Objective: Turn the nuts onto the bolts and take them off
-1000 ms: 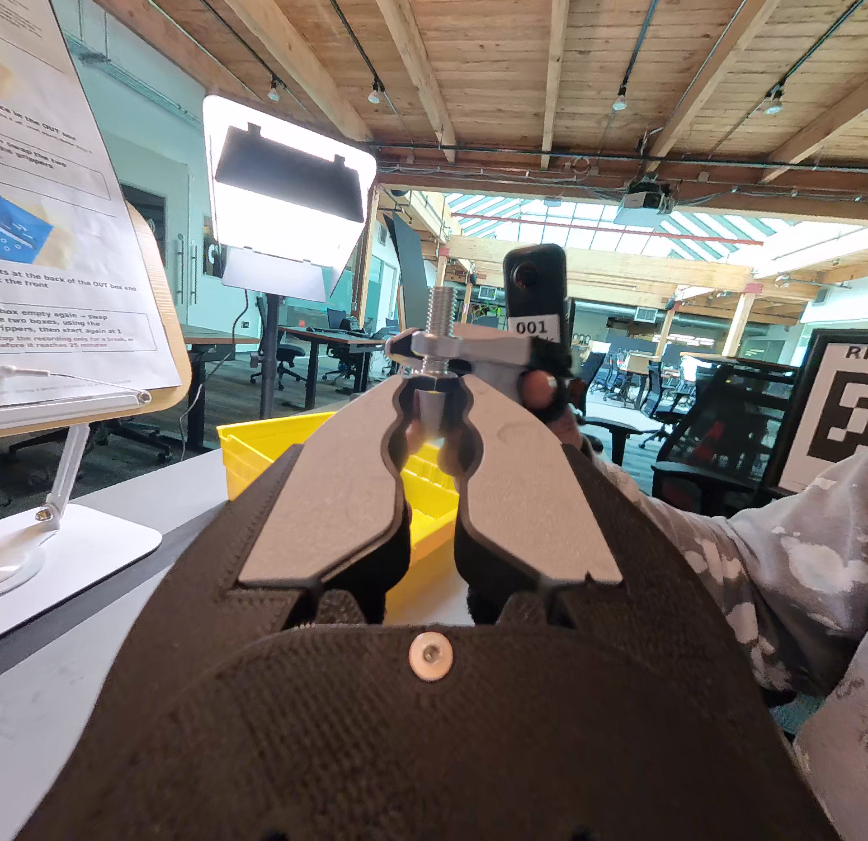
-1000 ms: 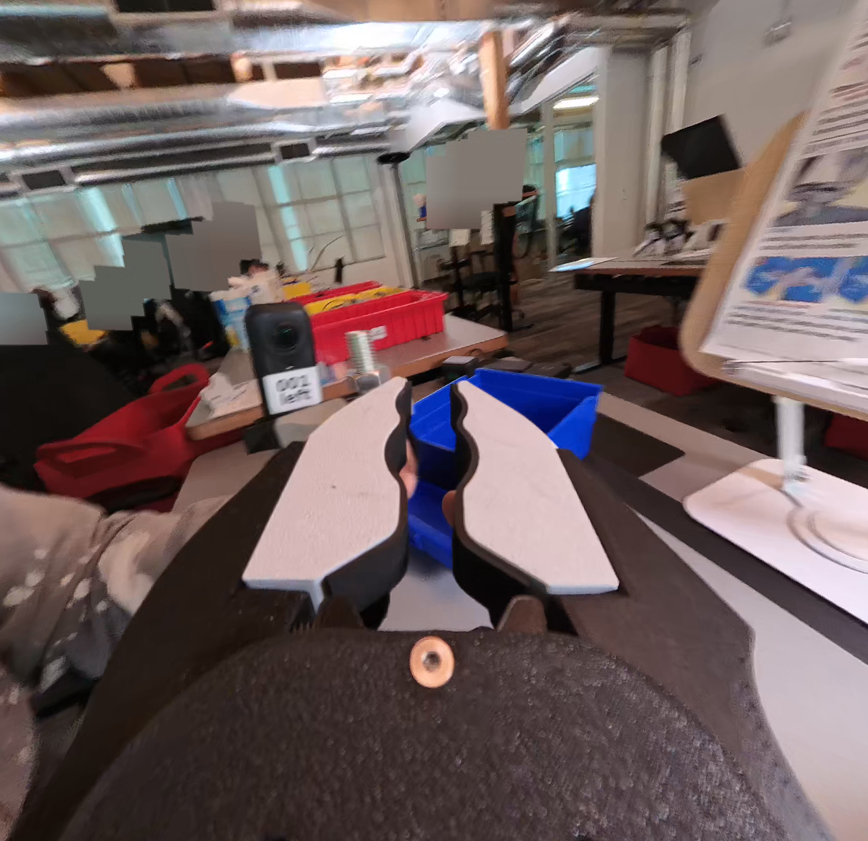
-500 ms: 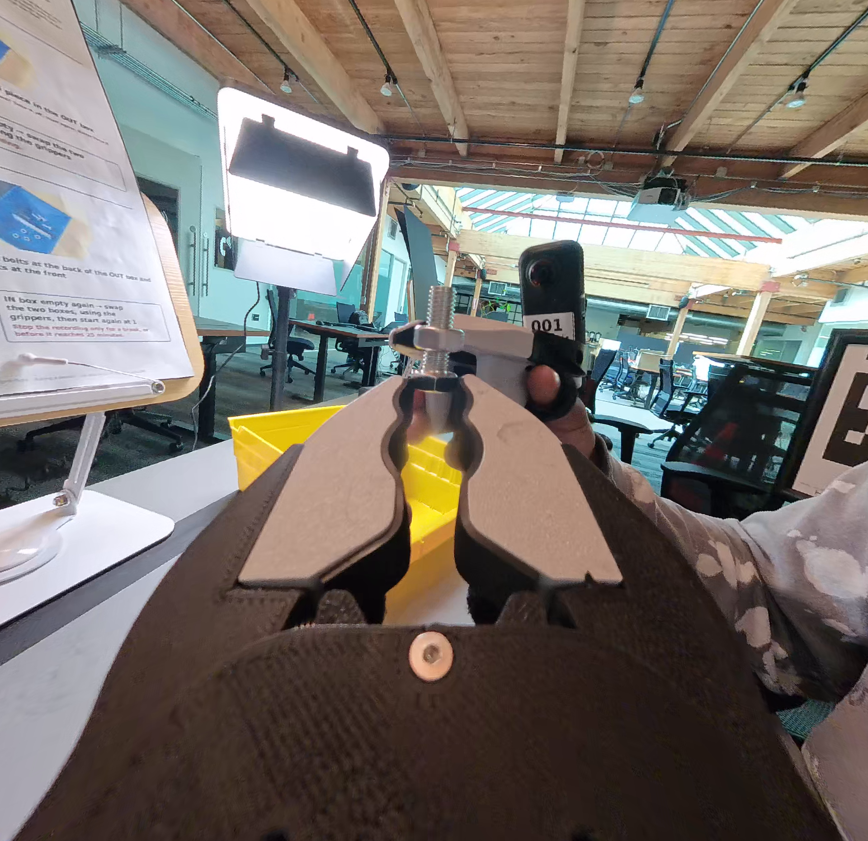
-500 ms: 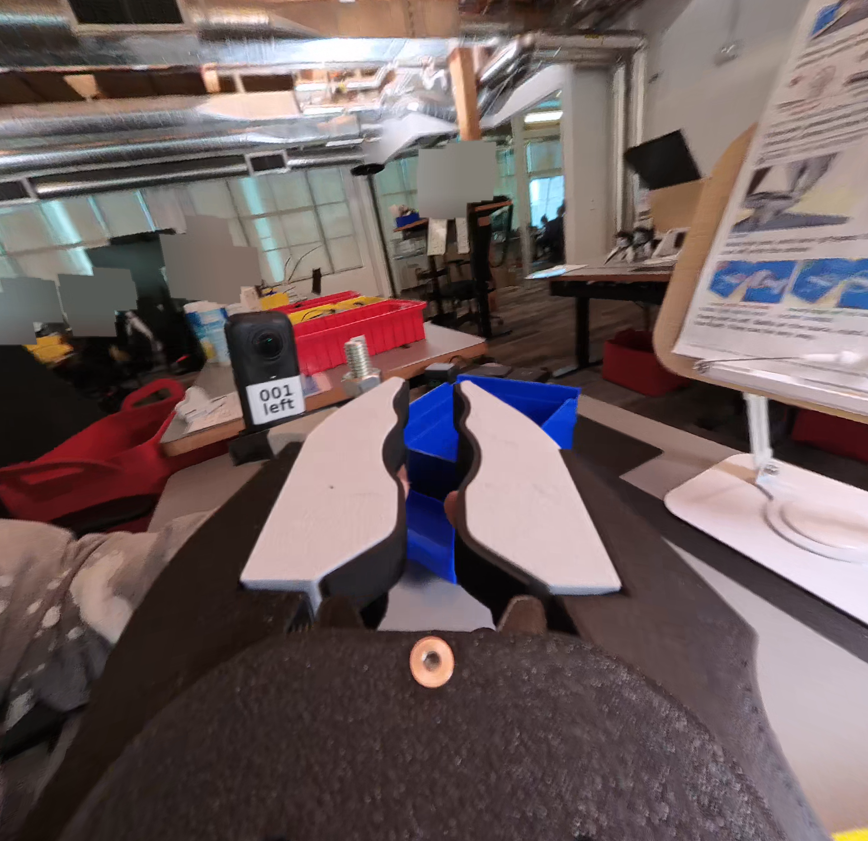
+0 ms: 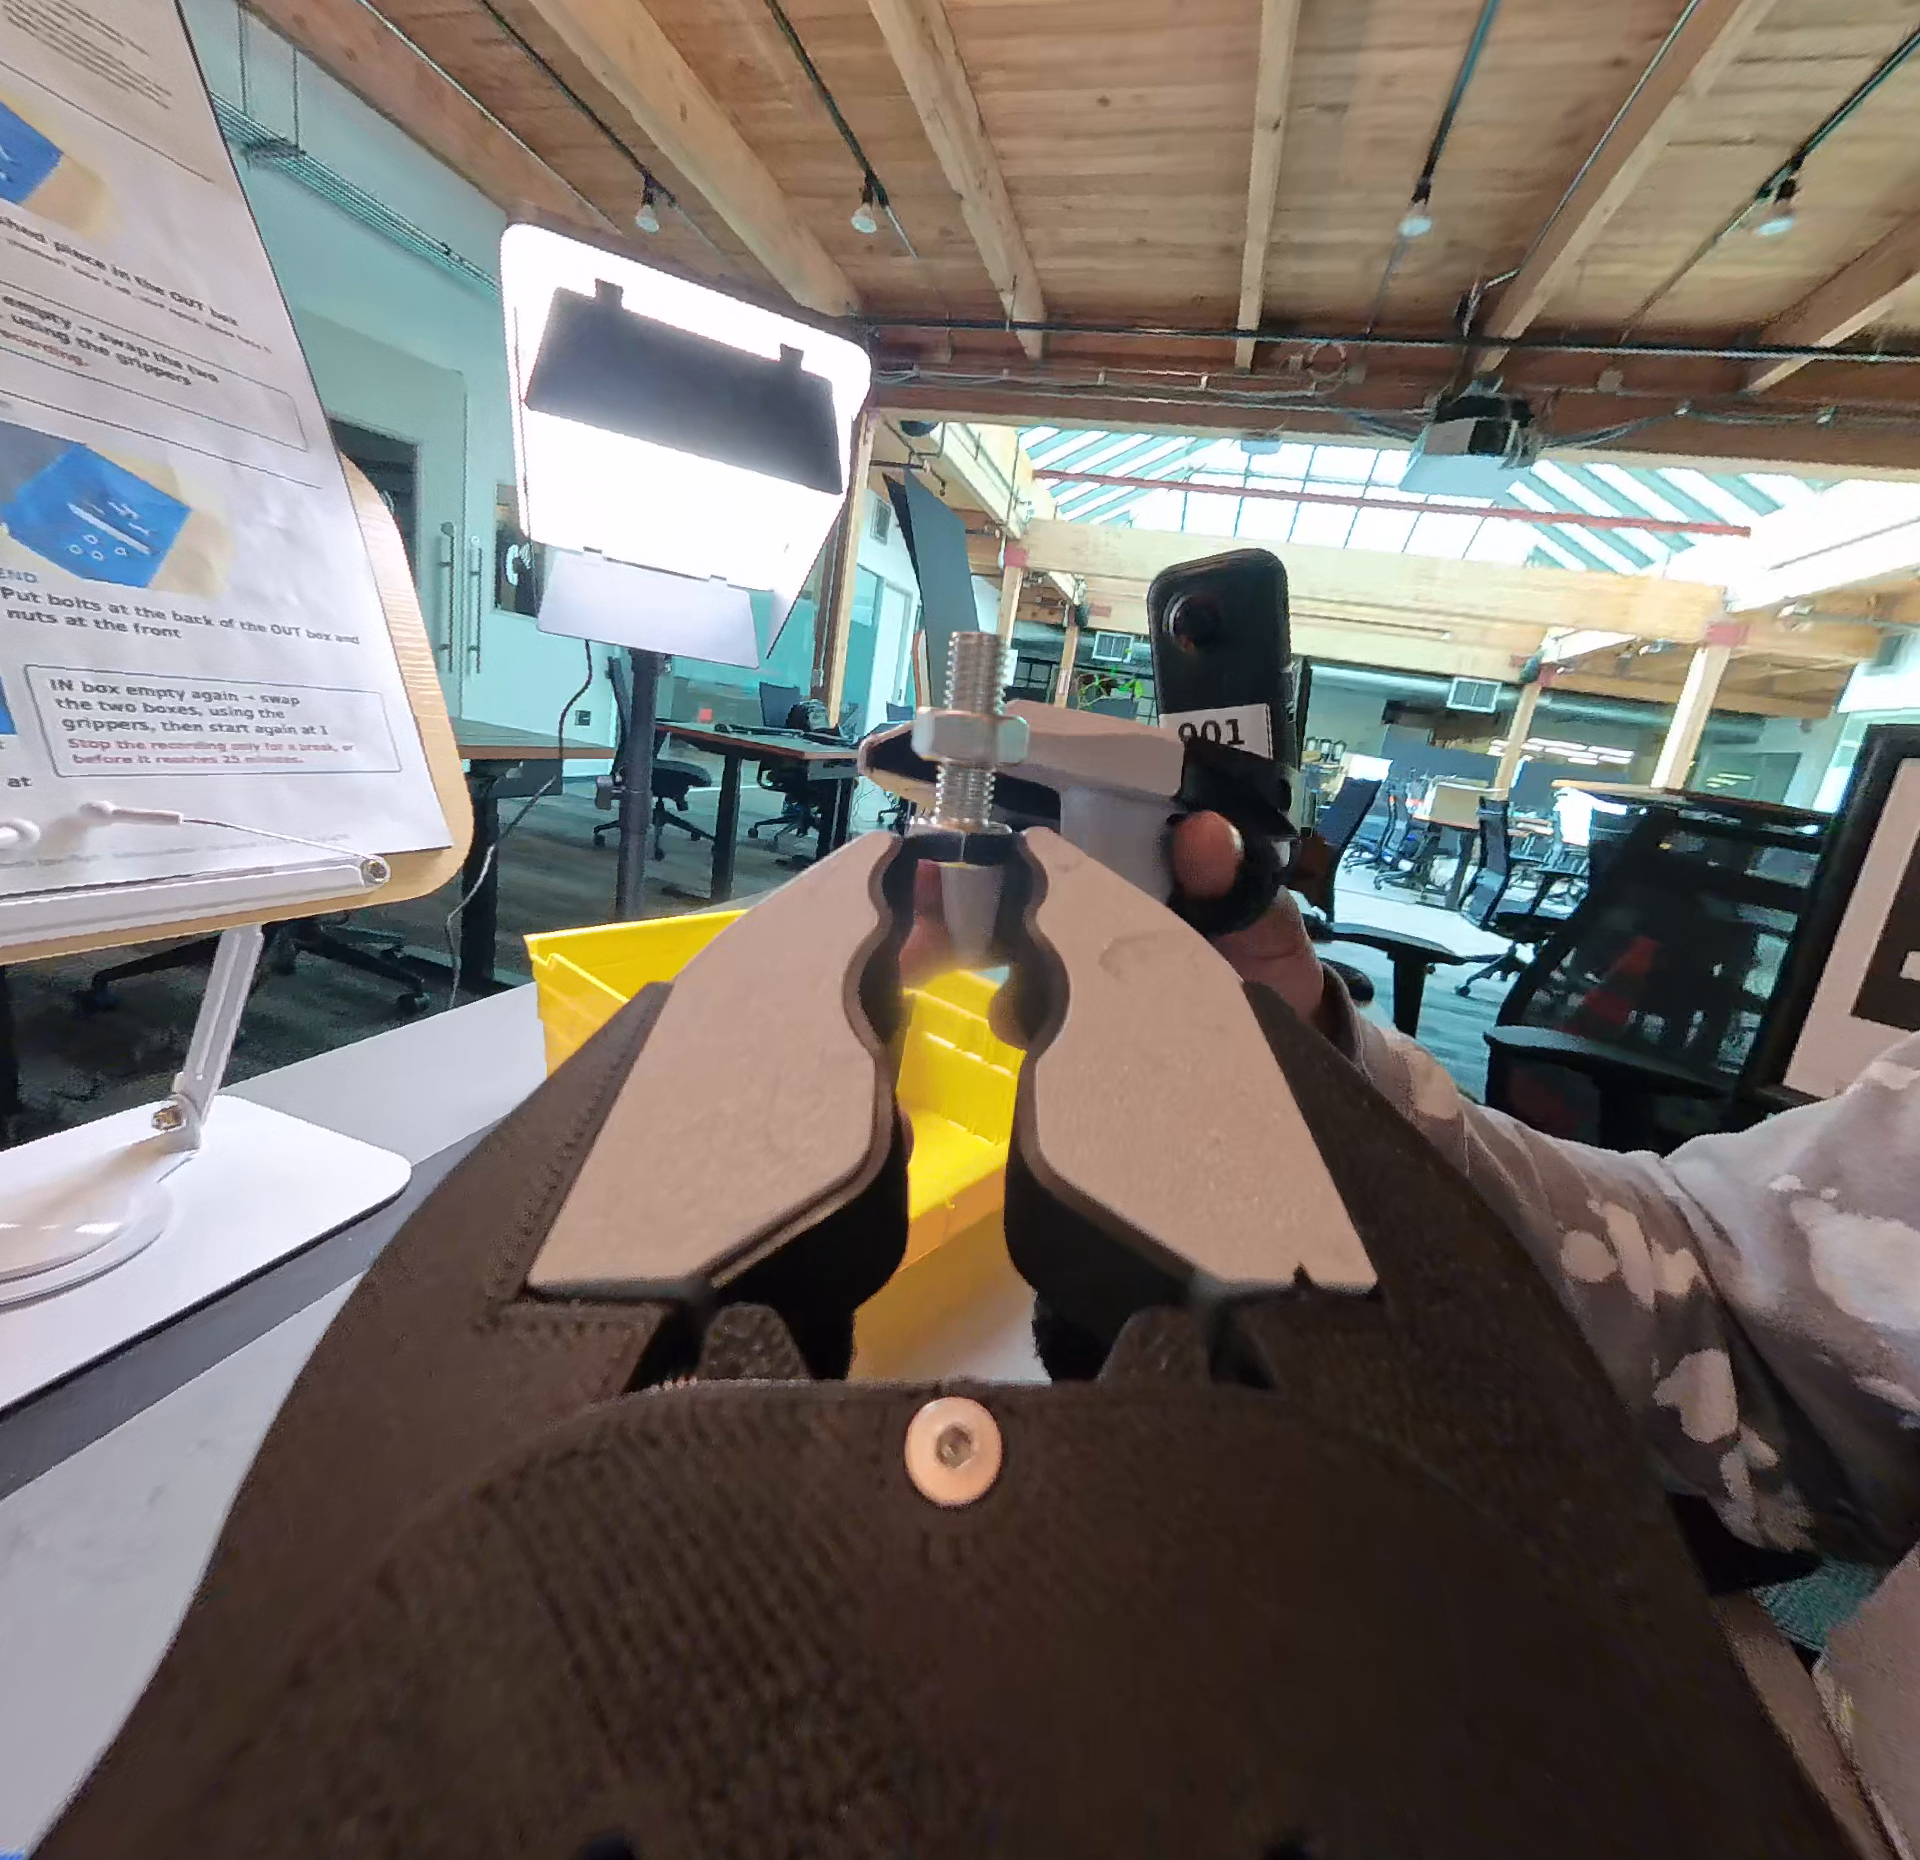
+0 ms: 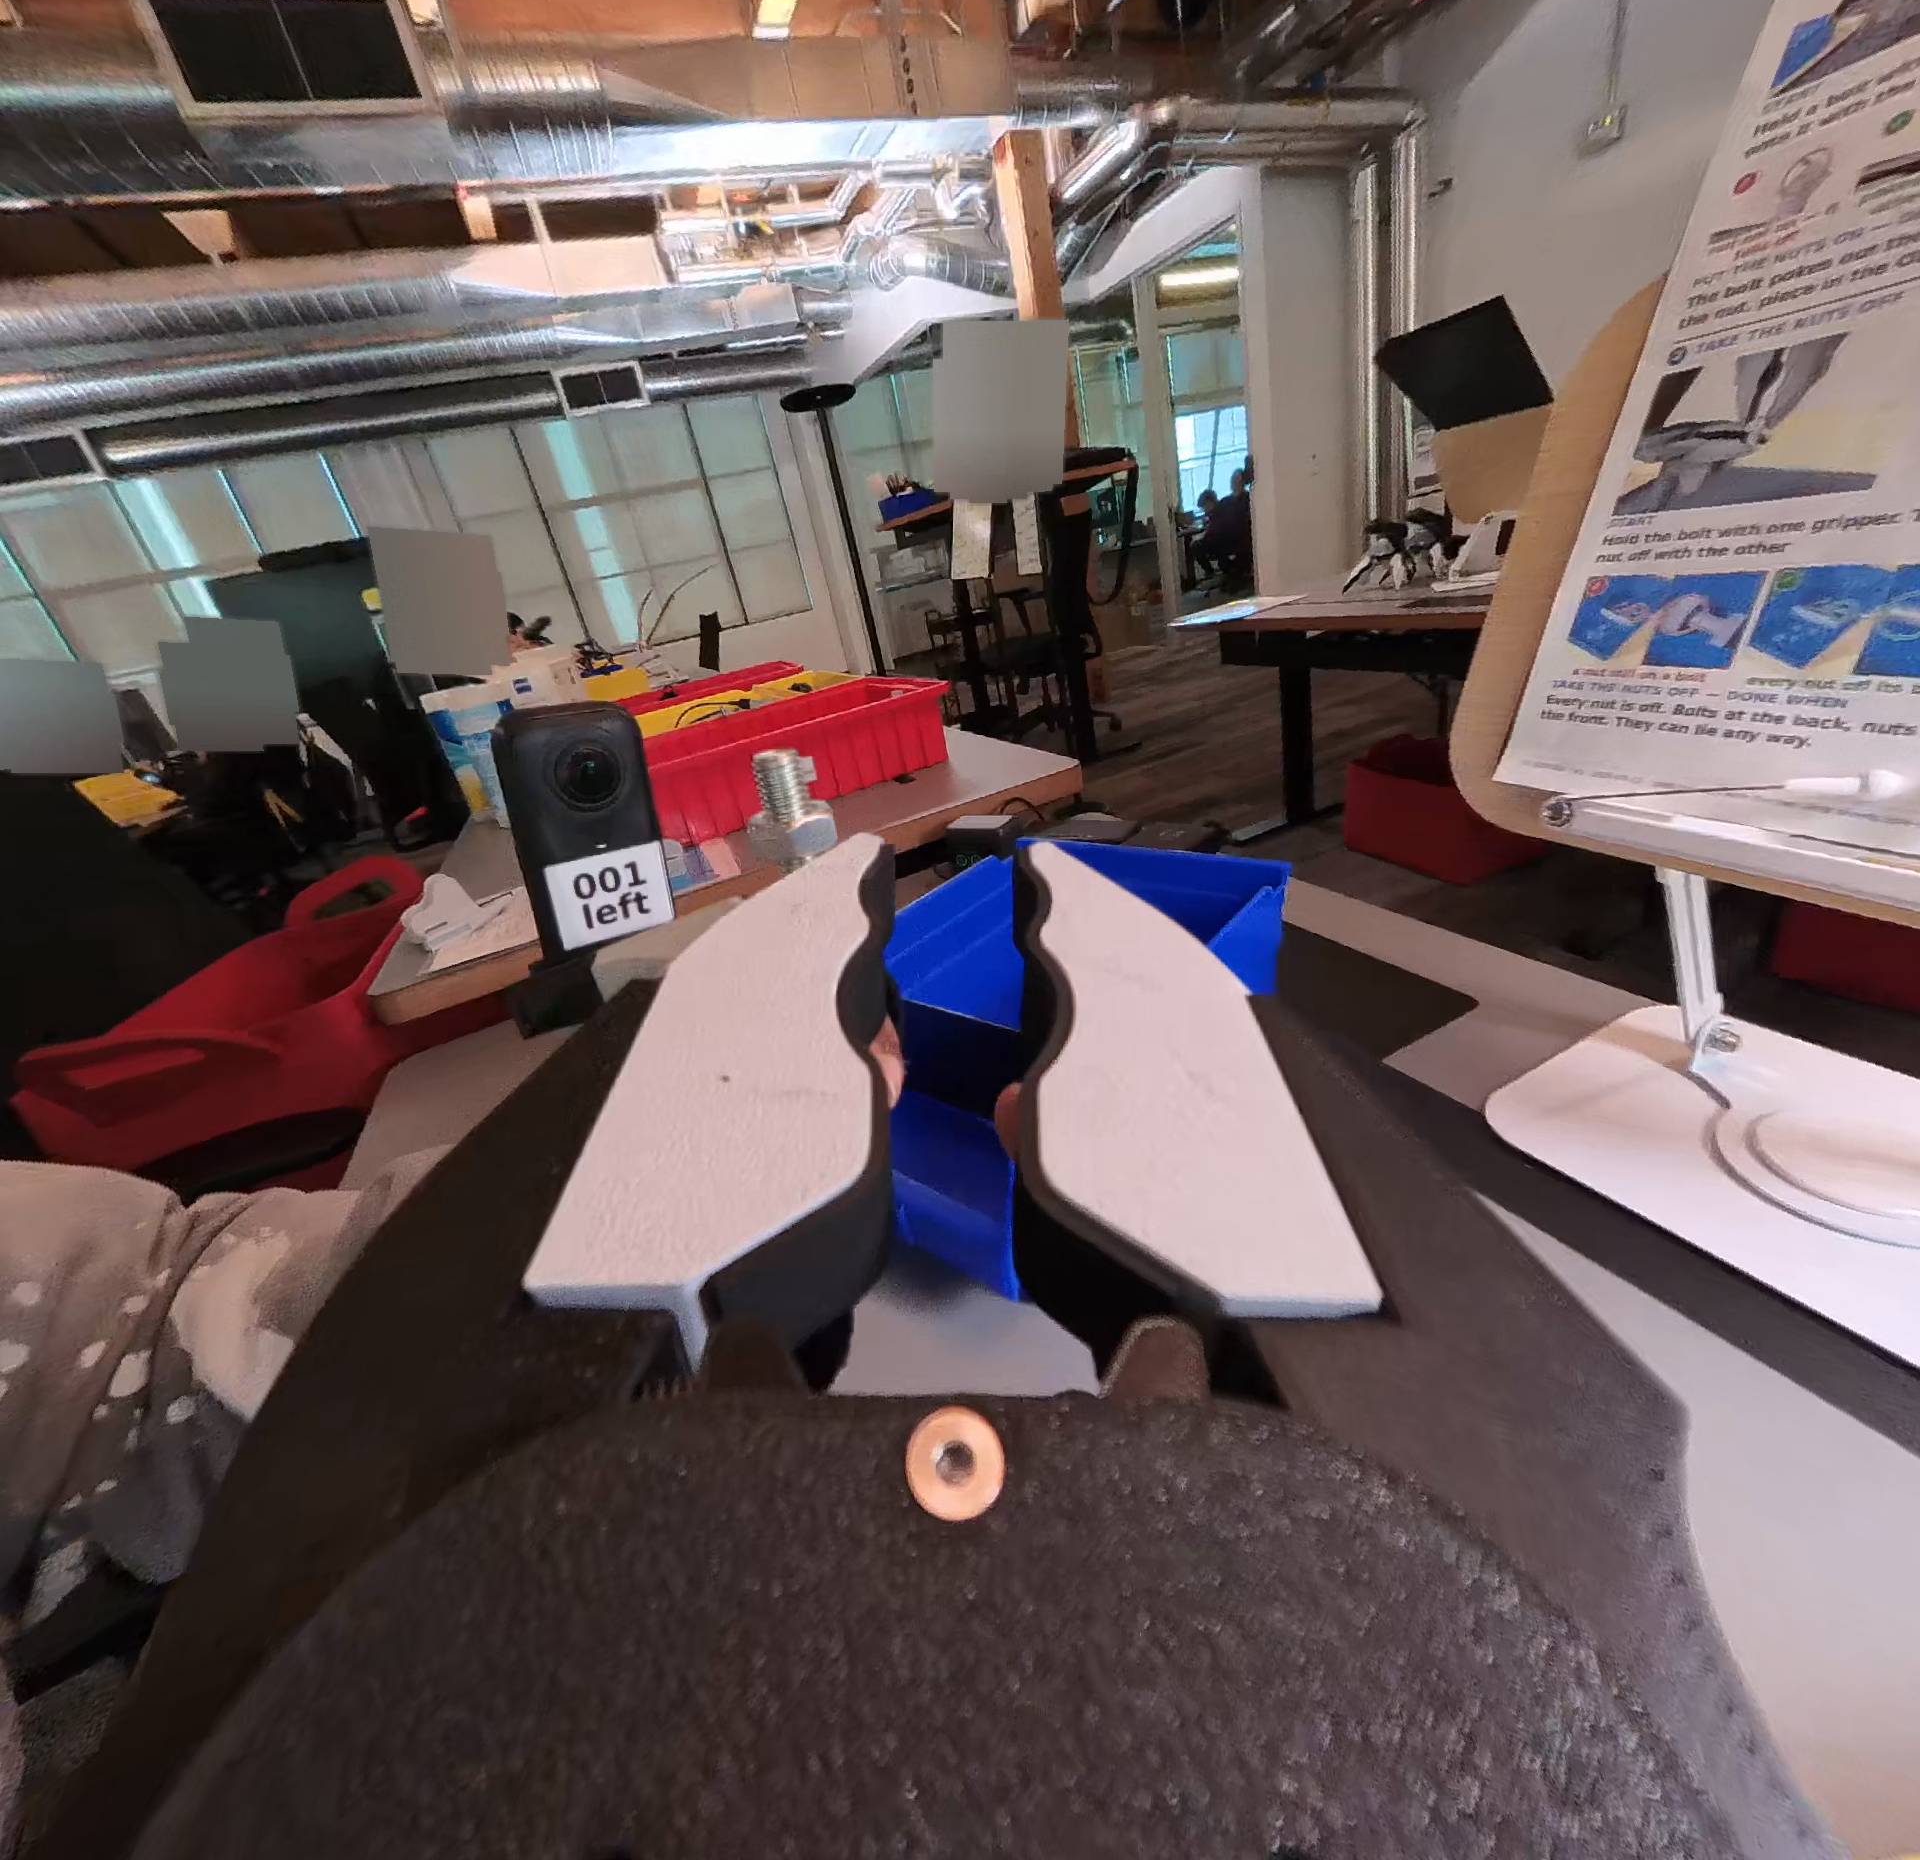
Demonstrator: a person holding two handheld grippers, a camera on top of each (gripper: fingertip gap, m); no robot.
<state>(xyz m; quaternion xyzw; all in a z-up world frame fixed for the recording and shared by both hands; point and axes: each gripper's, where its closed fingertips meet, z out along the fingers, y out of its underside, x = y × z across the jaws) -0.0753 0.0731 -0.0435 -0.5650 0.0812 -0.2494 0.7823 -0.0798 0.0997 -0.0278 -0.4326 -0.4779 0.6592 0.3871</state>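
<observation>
Wooden beams span the ceiling of an open workshop, above a pale worktop (image 5: 94, 1561). Held up over it, the bolt (image 5: 971, 761) stands upright, its head pinched between the tips of the left tool (image 5: 954, 854) — closed on it. A nut (image 5: 968, 738) sits partway down the thread, and the right tool (image 5: 904, 761) reaches in from the side with its fingers around that nut; from its own camera its tips look slightly parted, so its grip is unclear. Behind lies a yellow bin (image 5: 623, 979); a blue bin (image 6: 1153, 896) shows in the right wrist view.
</observation>
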